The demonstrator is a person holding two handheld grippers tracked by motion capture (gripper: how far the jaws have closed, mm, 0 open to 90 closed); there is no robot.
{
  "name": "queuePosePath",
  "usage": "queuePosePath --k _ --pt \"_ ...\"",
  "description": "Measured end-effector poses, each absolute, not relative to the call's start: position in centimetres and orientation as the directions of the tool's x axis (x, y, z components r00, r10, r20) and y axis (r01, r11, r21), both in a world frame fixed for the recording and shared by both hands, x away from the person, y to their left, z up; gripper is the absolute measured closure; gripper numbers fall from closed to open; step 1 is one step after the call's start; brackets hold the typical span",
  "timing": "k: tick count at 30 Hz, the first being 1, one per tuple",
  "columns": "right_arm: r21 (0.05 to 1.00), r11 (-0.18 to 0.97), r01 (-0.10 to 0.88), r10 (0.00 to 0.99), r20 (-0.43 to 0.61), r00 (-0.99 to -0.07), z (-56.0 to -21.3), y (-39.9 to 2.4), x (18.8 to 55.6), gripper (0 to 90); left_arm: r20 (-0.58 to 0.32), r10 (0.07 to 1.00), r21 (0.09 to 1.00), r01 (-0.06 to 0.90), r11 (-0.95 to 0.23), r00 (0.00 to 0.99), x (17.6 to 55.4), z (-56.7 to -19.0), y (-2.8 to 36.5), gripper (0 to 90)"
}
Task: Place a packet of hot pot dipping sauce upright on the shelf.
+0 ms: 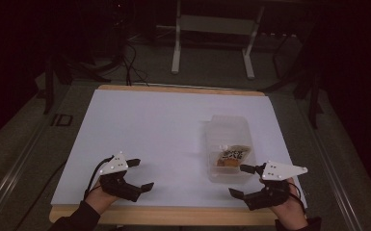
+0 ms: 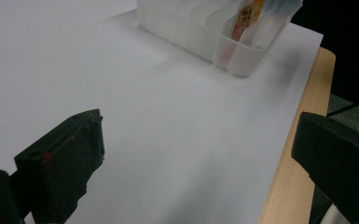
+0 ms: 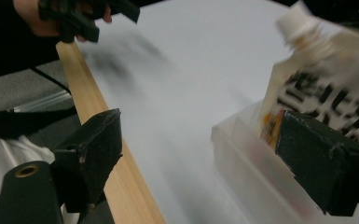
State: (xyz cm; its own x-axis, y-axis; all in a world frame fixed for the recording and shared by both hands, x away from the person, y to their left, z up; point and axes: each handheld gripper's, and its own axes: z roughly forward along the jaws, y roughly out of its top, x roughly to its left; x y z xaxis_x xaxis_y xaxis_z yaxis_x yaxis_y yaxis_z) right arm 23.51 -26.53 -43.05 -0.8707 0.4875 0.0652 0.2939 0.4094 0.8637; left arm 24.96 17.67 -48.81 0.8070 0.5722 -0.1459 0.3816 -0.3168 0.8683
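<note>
A clear plastic bin (image 1: pixel 229 126) stands on the white sheet (image 1: pixel 164 134) right of centre. A spouted pouch (image 1: pixel 232 155) with orange and dark print sits in its near end. My right gripper (image 1: pixel 237 180) is open, just in front of the bin's near wall, one jaw close to it. In the right gripper view the gripper (image 3: pixel 205 154) has its jaws wide apart, with the pouch (image 3: pixel 317 70) and bin (image 3: pixel 242 149) behind the right jaw. My left gripper (image 1: pixel 143 174) is open over the sheet's front left, nothing between its jaws (image 2: pixel 200 158). Farther off stand the bin (image 2: pixel 205 32) and pouch (image 2: pixel 247 16).
The wooden table edge (image 1: pixel 173 215) runs along the front below the sheet. A white table frame (image 1: pixel 212 29) and cables (image 1: pixel 130 57) stand on the dark floor beyond. The left hand with its gripper (image 3: pixel 84 18) is at the top left of the right gripper view.
</note>
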Motion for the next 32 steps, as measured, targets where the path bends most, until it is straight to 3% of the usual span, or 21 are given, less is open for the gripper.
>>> queuePosePath --k 15,20,32 --pt "0.847 0.429 0.315 0.472 0.088 -0.877 -46.3 -26.1 22.7 13.7 -0.142 0.567 0.869 0.376 -0.321 0.811 25.0 -49.0 17.4 2.4" --pt "0.865 0.382 0.324 0.475 0.116 -0.872 -46.6 -26.4 22.6 13.5 -0.140 0.551 0.879 0.360 -0.314 0.823 24.9 -49.2 17.1 2.5" --pt "0.857 0.396 0.331 0.473 0.118 -0.873 -47.0 -26.5 22.8 13.6 -0.137 0.534 0.873 0.357 -0.332 0.834 24.9 -49.6 16.6 2.5"
